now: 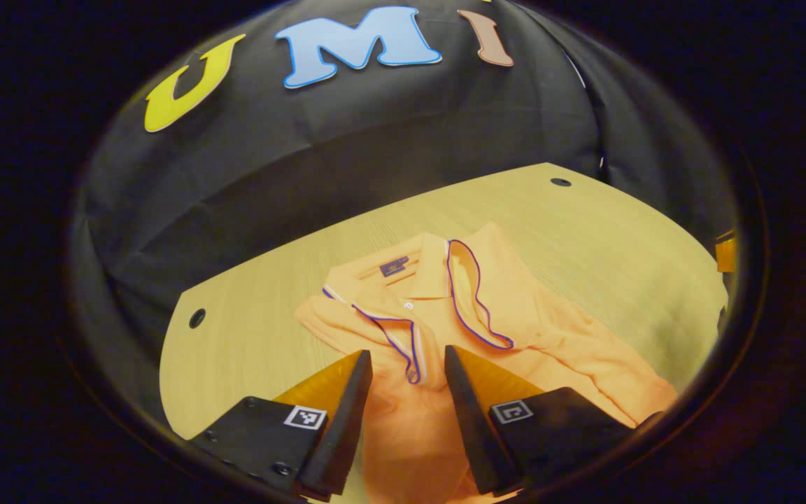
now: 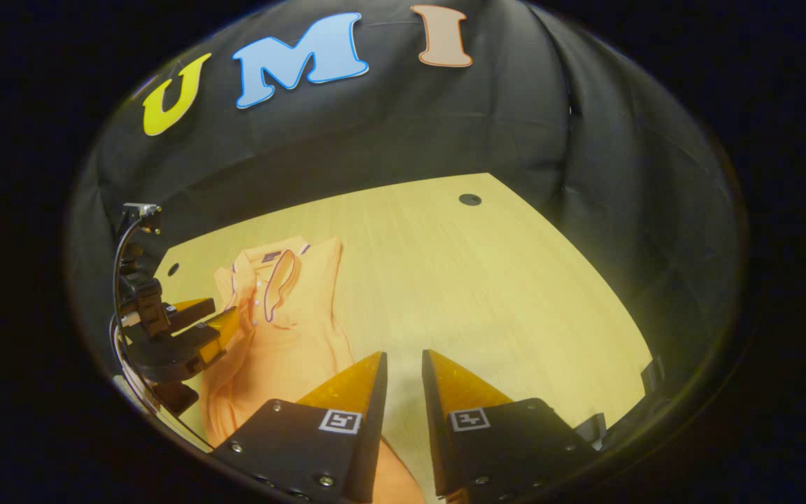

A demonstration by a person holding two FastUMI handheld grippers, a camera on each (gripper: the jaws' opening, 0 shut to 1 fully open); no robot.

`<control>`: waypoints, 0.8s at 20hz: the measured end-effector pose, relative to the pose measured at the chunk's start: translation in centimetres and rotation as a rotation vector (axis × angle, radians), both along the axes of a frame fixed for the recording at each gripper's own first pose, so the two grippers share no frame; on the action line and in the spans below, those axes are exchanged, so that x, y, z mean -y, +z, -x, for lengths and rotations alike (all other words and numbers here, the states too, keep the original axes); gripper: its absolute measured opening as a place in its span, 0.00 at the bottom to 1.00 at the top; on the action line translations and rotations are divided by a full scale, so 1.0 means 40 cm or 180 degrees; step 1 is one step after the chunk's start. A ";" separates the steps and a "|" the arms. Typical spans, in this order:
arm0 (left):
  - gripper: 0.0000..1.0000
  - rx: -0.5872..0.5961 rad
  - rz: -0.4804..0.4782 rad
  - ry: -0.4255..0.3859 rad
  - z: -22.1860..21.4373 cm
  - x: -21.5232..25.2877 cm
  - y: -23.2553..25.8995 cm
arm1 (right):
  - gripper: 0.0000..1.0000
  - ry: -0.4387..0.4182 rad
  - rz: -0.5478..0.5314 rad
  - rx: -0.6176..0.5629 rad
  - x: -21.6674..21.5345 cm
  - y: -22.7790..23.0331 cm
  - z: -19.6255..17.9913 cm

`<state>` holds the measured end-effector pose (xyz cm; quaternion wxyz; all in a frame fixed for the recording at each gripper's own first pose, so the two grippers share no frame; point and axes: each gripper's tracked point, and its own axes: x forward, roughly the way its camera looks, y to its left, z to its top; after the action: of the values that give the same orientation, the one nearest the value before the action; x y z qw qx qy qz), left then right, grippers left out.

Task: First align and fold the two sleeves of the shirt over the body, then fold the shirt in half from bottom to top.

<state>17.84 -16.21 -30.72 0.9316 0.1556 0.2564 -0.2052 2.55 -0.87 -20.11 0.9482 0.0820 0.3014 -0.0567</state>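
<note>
An orange polo shirt lies flat on the wooden table, collar toward the far wall. Both purple-trimmed sleeves are turned in over the chest. My left gripper hovers open over the shirt's middle, and fabric shows in the wide gap between its fingers. In the right gripper view the shirt lies at the left, with the left gripper open over its near-left side. My right gripper stands over the table by the shirt's lower right, fingers a narrow gap apart. A bit of orange cloth shows low between them.
Bare table stretches to the right of the shirt. Round holes sit in the tabletop at the far corners. The black cloth wall closes off the far side and both ends.
</note>
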 end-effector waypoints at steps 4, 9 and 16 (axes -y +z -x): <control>0.74 -0.0037 0.0179 0.0204 0.058 -0.065 0.028 | 0.32 0.0147 0.0009 -0.0002 -0.026 -0.011 0.010; 0.75 -0.0120 0.0292 0.0420 0.178 -0.174 0.050 | 0.31 0.0437 -0.0013 -0.0130 -0.074 -0.058 0.047; 0.80 -0.0485 0.0297 0.0628 0.411 -0.262 -0.023 | 0.32 0.0759 -0.0023 -0.0587 -0.137 -0.162 0.149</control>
<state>1.41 -5.73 -31.65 0.9314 0.0701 0.3306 -0.1355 -3.40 4.63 -26.61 0.9162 0.0435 0.3951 0.0500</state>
